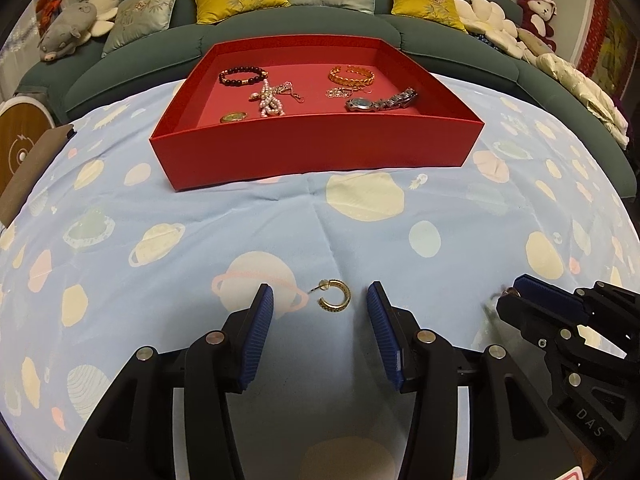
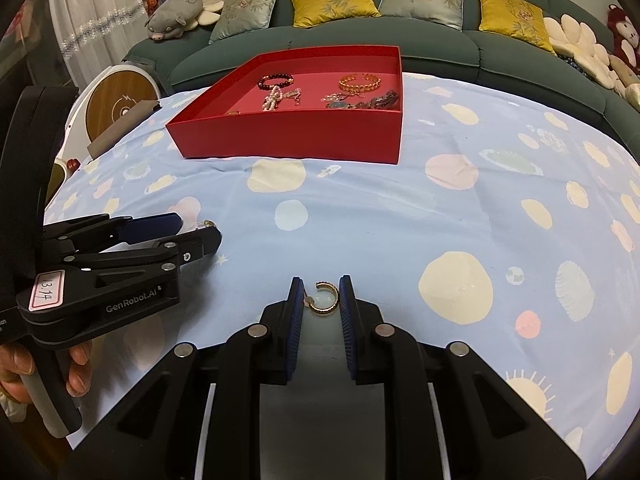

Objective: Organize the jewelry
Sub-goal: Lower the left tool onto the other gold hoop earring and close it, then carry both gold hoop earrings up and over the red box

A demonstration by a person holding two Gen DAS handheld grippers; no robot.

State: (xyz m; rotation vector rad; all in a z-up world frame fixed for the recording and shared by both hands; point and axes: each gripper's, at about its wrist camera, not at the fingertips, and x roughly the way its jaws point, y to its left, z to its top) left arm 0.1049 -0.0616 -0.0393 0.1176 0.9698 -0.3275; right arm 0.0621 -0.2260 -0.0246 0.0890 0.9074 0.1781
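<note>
Gold hoop earring flat, opening facing left.

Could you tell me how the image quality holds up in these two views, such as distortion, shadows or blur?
Left wrist view: strong fisheye bends the red tray and cloth, corners are vignetted black, the gold hoop earring is sharp, and the right gripper tip is smeared. Right wrist view: the same barrel distortion, a grey shadow under the right gripper, and the second earring is crisp.
</note>
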